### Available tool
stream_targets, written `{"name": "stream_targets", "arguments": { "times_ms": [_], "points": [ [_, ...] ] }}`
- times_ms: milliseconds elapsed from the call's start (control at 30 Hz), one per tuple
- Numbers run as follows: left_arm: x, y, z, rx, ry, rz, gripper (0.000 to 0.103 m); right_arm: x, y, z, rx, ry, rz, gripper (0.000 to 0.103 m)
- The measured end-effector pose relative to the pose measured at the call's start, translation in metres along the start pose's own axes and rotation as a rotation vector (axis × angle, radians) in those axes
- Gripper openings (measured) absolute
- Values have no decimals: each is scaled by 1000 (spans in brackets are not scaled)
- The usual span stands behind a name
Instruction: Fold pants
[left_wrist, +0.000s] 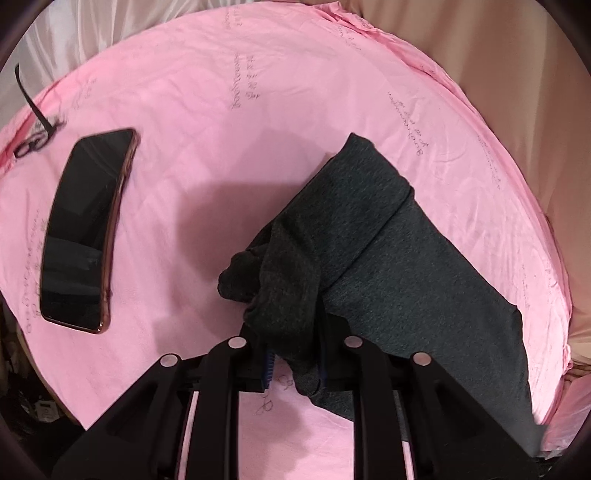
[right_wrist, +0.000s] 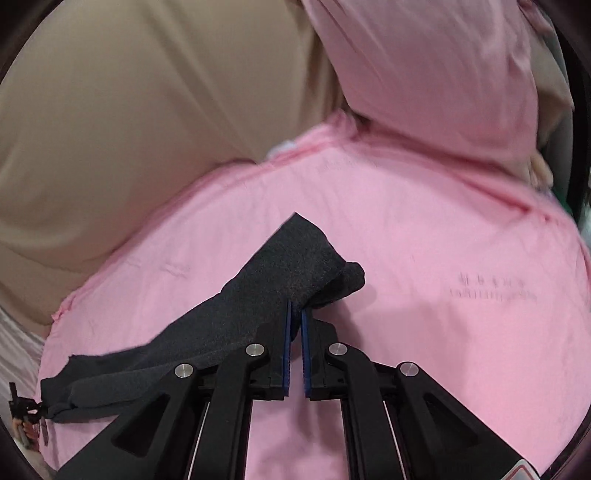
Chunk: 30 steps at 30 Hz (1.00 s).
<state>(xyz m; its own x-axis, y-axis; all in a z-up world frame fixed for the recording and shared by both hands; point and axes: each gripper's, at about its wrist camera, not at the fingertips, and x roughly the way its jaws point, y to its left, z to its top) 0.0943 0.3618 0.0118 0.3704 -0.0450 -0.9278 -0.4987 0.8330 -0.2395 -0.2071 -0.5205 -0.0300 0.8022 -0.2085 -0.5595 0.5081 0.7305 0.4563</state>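
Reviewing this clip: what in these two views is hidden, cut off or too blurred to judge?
- Left wrist view: the pants run under the left gripper and its frame, hiding their near edge.
- Left wrist view: the glasses are cut by the picture's edge.
- Right wrist view: the printed writing on the pink sheet is too blurred to read.
- Right wrist view: the right gripper hides the pinched cloth.

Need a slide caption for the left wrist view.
Left claw clamps dark grey knit pants on pink printed sheet, beside black smartphone.

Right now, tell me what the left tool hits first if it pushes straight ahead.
The dark pants that the left tool already grips; beyond the bunched fabric lies the pink sheet, though depth is unclear.
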Motion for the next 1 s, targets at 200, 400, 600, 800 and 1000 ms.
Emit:
{"name": "stream_targets", "arguments": {
  "times_ms": [200, 400, 600, 800, 1000],
  "points": [
    [0, -5, -1, 39, -2, 25, 18, -12, -22, -29, 37, 17, -76, 6],
    [-1, -6, -8, 65, -26, 38, 21, -47, 18, -10, -24, -95, -48, 28],
    [-4, -1, -14, 50, -21, 15, 26, -4, 201, -32, -353, 61, 269, 39],
    [-45, 5, -24, 123, -93, 60, 33, 43, 363, -143, -680, 304, 517, 38],
    [-83, 2, -28, 200, -205, 69, 47, 68, 426, -207, -848, 372, 535, 38]
  ]
}}
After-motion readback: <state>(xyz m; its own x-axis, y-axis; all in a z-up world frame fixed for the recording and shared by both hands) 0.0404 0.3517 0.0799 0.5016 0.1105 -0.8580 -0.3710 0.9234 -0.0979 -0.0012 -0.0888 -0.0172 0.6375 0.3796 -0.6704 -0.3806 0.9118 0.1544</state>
